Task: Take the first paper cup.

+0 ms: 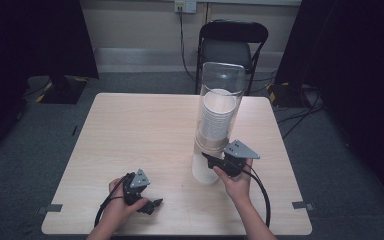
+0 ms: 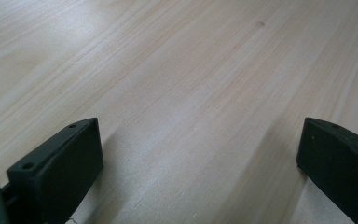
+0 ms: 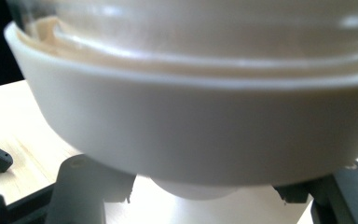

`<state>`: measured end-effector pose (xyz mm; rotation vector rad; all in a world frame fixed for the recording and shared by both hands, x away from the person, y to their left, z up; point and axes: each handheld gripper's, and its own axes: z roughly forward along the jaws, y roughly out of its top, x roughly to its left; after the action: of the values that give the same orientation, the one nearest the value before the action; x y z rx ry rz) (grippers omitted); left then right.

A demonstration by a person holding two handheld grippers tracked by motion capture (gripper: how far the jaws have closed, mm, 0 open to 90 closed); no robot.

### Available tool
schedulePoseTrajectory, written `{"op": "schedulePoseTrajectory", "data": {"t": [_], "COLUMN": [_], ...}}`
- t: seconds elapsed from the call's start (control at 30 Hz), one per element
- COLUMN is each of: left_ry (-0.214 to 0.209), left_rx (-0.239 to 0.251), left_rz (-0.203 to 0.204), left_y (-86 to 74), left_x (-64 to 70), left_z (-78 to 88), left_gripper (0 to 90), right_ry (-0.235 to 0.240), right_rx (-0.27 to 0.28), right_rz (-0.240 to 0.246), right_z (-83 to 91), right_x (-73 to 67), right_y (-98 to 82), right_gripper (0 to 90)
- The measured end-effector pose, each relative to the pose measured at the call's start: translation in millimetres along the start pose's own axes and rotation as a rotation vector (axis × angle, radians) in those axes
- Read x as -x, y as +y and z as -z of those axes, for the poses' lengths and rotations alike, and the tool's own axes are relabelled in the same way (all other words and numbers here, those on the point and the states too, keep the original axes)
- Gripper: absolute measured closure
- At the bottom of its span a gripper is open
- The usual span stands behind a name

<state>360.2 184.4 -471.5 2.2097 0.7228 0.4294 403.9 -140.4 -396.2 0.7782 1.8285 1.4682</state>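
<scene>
A tall clear tube dispenser (image 1: 219, 107) stands at the table's middle right with a stack of white paper cups (image 1: 216, 117) inside. In the right gripper view its white collar (image 3: 200, 126) looms close, and the lowest white cup (image 3: 200, 189) pokes out below it. My right gripper (image 1: 209, 159) reaches in from the right under the collar; its jaws (image 3: 205, 198) press on both sides of that cup. My left gripper (image 1: 155, 203) rests low near the table's front edge, open (image 2: 200, 158), with bare wood between its jaws.
The light wooden table (image 1: 130, 130) has free room across its left half. A black chair (image 1: 232, 45) stands behind the far edge, with cables (image 1: 300, 112) on the floor at the right. Dark curtains flank both sides.
</scene>
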Motion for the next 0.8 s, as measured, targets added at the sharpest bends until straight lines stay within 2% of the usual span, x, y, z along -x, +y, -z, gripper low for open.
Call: {"op": "schedulePoseTrajectory", "data": {"t": [0.07,0.13,0.23,0.27,0.3,0.33,0.37,0.4,0.43,0.53,0.57,0.67,0.8], "left_ry": [0.004,-0.008,0.002,-0.006,-0.009,0.001,0.000,0.000,-0.004,-0.004,-0.006,-0.005,-0.004], "left_rx": [0.010,0.015,0.011,0.010,0.018,0.010,0.006,0.006,0.008,0.003,0.002,0.003,0.003], "left_rz": [0.002,0.009,0.004,0.007,0.010,0.008,0.003,-0.002,0.009,0.002,0.002,0.001,0.002], "left_y": [-0.2,-0.4,0.0,-0.1,-0.2,-0.1,0.2,0.3,0.5,1.0,1.0,1.0,1.0], "left_x": [0.2,0.2,0.2,0.0,0.2,0.4,0.1,-0.1,-0.1,-0.8,-0.9,-0.9,-0.8], "left_z": [-1.0,-1.4,-1.1,-0.9,-1.6,-1.2,-0.8,-0.8,-1.4,-1.2,-1.1,-1.1,-1.1], "left_gripper": [0.0,0.0,0.0,0.0,0.0,0.0,0.0,0.0,0.0,0.0,0.0,0.0,0.0], "right_ry": [0.008,0.001,0.008,0.010,-0.004,-0.011,0.005,0.004,-0.004,0.035,0.042,0.049,0.049], "right_rx": [0.002,-0.018,-0.013,-0.059,-0.156,-0.201,-0.175,-0.202,-0.188,-0.252,-0.278,-0.350,-0.379], "right_rz": [-0.020,-0.008,-0.011,0.001,0.042,0.036,-0.033,-0.049,-0.008,0.002,-0.010,0.001,0.013], "right_z": [-0.8,-1.8,-0.7,-1.7,-6.3,-7.0,-6.2,-4.9,-4.9,-10.0,-10.0,-4.8,4.1], "right_x": [-0.2,-0.5,-0.2,0.4,0.1,2.0,5.0,3.8,1.3,1.9,4.4,13.0,19.2], "right_y": [-0.6,-2.9,-4.7,-6.7,-18.2,-32.2,-48.9,-58.9,-58.5,-46.2,-45.2,-56.1,-63.1], "right_gripper": [35.6,35.7,36.1,36.9,37.1,37.0,37.0,36.9,36.9,36.6,36.5,36.2,36.0]}}
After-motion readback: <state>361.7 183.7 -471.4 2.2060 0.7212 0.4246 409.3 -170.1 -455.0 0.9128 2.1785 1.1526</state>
